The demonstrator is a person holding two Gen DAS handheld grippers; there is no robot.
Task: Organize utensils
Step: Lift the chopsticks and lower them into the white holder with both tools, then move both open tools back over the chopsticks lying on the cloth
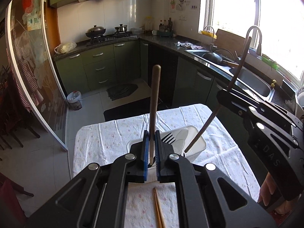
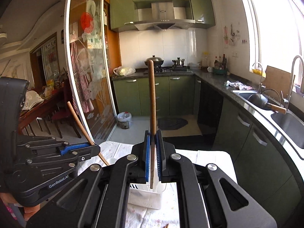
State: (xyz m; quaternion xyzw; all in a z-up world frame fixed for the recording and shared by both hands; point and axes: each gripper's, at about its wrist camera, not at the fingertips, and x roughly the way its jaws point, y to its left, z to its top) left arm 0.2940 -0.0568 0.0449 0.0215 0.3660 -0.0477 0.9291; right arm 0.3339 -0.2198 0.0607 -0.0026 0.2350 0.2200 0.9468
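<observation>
A home kitchen: green cabinets [image 2: 152, 93], range hood [image 2: 163, 19], gas stove [image 1: 112, 37], steel sink [image 1: 252, 81].

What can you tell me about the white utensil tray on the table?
The white utensil tray looks like plastic, rectangular with rounded corners and a slotted side wall. It sits on the floral tablecloth, beyond the left gripper. Inside lie a dark fork and a white spoon. Neither gripper touches it, as far as shows.

Chopstick pair [image 1: 158, 209] cut off by bottom edge.
</observation>
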